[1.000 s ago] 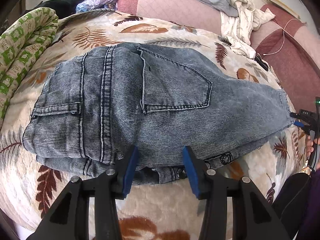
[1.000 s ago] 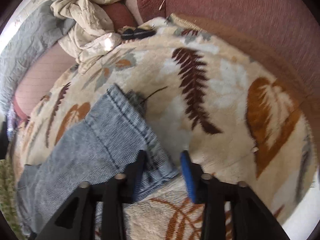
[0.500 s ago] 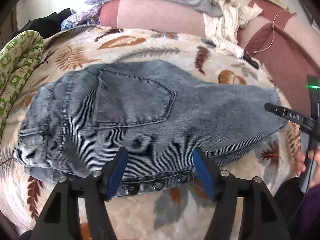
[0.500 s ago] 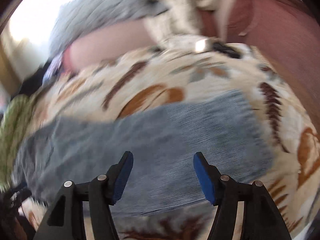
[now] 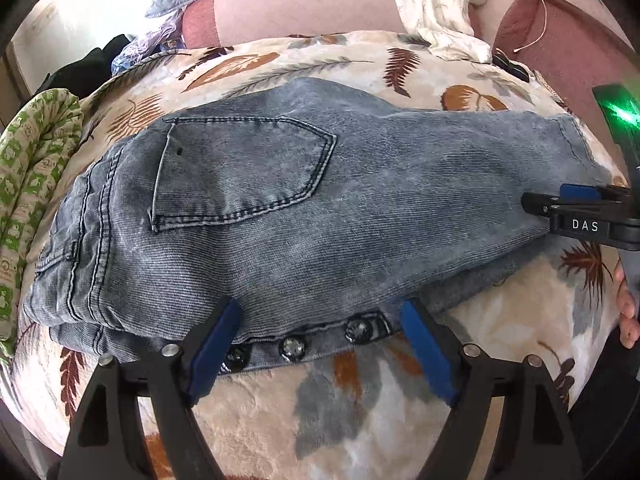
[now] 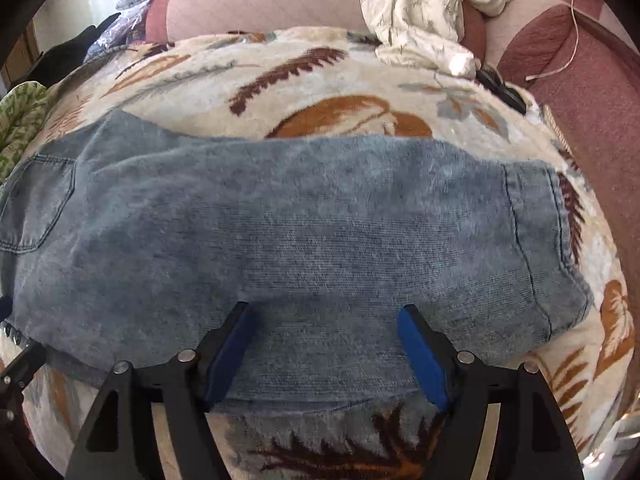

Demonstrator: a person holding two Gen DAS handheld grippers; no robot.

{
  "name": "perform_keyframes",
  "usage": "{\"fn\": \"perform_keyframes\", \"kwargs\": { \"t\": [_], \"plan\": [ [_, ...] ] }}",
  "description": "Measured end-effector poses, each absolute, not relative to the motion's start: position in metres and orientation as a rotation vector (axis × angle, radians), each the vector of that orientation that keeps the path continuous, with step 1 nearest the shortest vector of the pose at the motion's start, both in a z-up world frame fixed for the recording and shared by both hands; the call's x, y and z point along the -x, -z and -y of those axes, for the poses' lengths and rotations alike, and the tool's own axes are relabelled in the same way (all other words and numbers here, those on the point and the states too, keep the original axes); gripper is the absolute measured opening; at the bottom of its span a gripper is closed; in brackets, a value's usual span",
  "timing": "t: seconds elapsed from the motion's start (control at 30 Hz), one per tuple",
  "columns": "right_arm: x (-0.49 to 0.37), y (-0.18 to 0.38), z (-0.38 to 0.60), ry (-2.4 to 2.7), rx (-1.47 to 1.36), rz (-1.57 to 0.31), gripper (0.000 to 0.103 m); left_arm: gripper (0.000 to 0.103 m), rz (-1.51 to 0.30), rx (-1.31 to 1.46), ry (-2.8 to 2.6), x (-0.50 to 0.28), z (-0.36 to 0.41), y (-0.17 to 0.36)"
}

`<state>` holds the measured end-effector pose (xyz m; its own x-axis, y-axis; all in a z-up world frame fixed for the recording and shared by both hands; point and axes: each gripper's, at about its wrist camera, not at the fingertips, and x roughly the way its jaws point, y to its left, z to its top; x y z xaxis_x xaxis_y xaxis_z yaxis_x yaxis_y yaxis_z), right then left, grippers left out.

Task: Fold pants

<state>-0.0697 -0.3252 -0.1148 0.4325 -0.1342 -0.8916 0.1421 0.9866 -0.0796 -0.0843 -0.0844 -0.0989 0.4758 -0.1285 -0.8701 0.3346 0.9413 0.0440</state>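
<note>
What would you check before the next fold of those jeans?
1. Left tool open, holding nothing: ok; it has just been opening.
2. Right tool open, holding nothing: ok; also just opening.
3. Jeans lie folded lengthwise on the blanket: ok.
4. Edges matched: not ok, the button strip sticks out.
5. Hem flat: ok.
6. Underside smooth: cannot tell.
</note>
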Motion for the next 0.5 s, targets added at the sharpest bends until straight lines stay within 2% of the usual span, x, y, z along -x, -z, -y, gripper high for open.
{"fn": "perform_keyframes", "kwargs": {
  "t": [0.33, 0.5],
  "plan": [
    [0.078, 0.121, 0.319, 0.159, 0.023, -1.148, 0.079, 0.084, -1.036, -0.194, 0.316, 0.089, 0.08, 0.098],
    [0.079, 0.117, 0.319, 0.138, 0.028, -1.135, 0.08, 0.084, -1.066, -0.072, 0.349, 0.082, 0.066, 0.084]
  ]
}}
